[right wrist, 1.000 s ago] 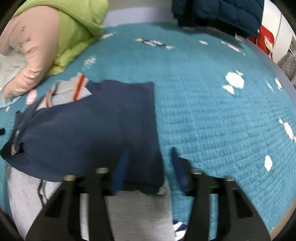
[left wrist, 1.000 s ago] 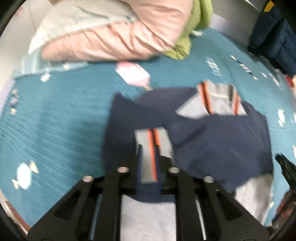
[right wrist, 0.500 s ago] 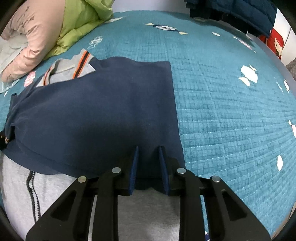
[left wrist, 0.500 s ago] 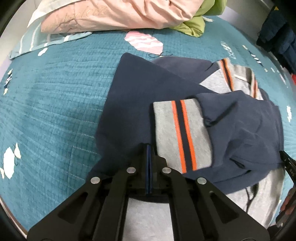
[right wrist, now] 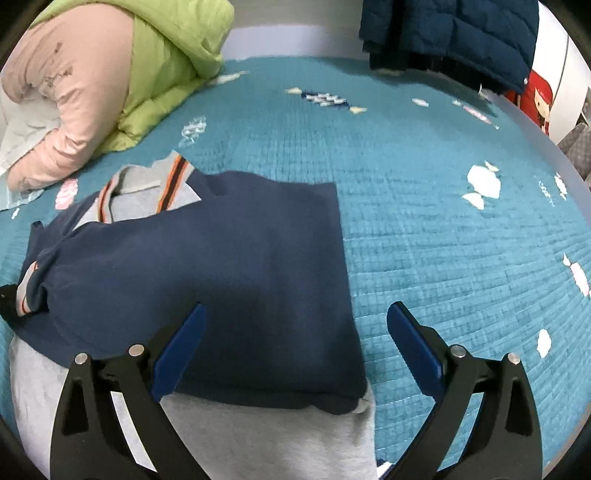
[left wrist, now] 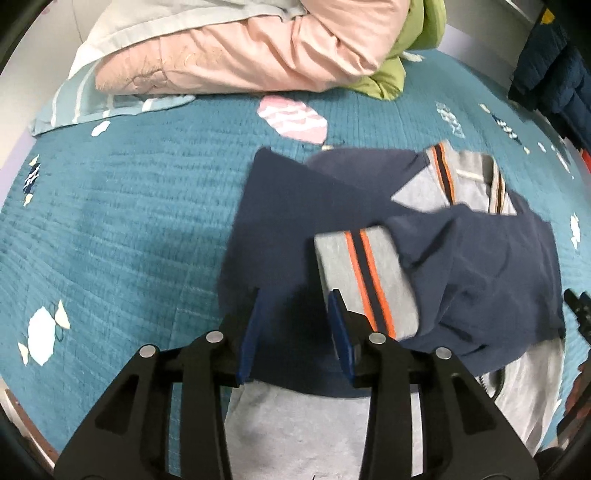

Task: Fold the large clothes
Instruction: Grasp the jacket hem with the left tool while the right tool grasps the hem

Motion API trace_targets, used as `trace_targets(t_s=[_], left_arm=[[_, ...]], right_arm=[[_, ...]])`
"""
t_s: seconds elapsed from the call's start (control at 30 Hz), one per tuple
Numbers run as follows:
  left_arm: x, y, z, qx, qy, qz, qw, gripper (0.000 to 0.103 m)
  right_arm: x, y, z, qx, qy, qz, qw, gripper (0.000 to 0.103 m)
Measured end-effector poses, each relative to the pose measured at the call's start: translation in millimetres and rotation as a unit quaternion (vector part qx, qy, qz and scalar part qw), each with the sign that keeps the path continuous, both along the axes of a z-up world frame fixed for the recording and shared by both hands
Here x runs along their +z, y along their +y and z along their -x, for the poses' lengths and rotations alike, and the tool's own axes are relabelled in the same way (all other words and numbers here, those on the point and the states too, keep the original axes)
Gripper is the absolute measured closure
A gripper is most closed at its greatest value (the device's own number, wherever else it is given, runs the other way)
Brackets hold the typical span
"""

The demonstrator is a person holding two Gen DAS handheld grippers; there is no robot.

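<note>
Navy-and-grey jacket [left wrist: 461,266] lay spread on a teal quilted bedspread [left wrist: 129,229] that covered the whole bed and was scattered with white and pink candy motifs. Its navy half was folded over the grey half, which showed nearest the cameras, and a grey cuff with orange stripes [left wrist: 365,277] rested on top of the navy cloth. The left gripper [left wrist: 295,325] had just been opening; its blue pads stood partly apart above the navy fabric beside the cuff, pressing on nothing. The right gripper [right wrist: 295,339] had also just been opening and its pads stood wide apart, straddling the jacket's right-hand edge without clamping it. Beyond the jacket's collar, a pink duvet [left wrist: 240,48] and a lime-green puffer garment [right wrist: 166,66] were heaped at the far side of the bed. Farther off beyond the jacket, dark blue coats [right wrist: 450,33] hung against a pale wall.
</note>
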State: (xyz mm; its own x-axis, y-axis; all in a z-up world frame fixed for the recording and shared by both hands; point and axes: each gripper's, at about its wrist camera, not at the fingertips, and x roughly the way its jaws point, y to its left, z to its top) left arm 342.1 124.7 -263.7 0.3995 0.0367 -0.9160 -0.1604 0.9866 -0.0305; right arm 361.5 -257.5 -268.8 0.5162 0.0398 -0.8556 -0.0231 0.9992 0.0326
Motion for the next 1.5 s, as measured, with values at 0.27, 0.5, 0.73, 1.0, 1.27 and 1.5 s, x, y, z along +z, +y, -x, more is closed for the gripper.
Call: trace_targets(t_s=[0.27, 0.5, 0.73, 1.0, 1.27, 1.5], left_arm=[[21.3, -7.6, -24.8, -0.012, -0.019, -0.008, 0.9997, 0.051], [33.9, -8.9, -50.8, -0.022, -0.019, -0.013, 0.9995, 0.051], [18.6, 20.2, -88.0, 0.011, 0.014, -0.008, 0.9998, 0.051], [-15.4, 59.2, -110.8, 0.062, 0.055, 0.051, 0.9952, 0.053], [-29.0, 51.5, -110.9, 0.049, 0.071, 0.076, 0.9934, 0.093], [-34.3, 64.8, -107.6, 0.071, 0.065, 0.111, 0.9891, 0.095]], right_arm=[[11.4, -0.6, -30.6, -0.008, -0.002, -0.009, 1.0, 0.009], [15.9, -17.9, -74.3, -0.021, 0.02, -0.047, 0.998, 0.009], [2.4, -34.0, -119.3, -0.027, 0.105, -0.109, 0.988, 0.009], [-11.9, -33.4, -143.4, -0.032, 0.154, -0.145, 0.977, 0.009], [-37.0, -35.1, -153.3, -0.063, 0.206, -0.15, 0.965, 0.026], [-41.0, -41.3, -151.8, -0.105, 0.198, -0.095, 0.97, 0.077]])
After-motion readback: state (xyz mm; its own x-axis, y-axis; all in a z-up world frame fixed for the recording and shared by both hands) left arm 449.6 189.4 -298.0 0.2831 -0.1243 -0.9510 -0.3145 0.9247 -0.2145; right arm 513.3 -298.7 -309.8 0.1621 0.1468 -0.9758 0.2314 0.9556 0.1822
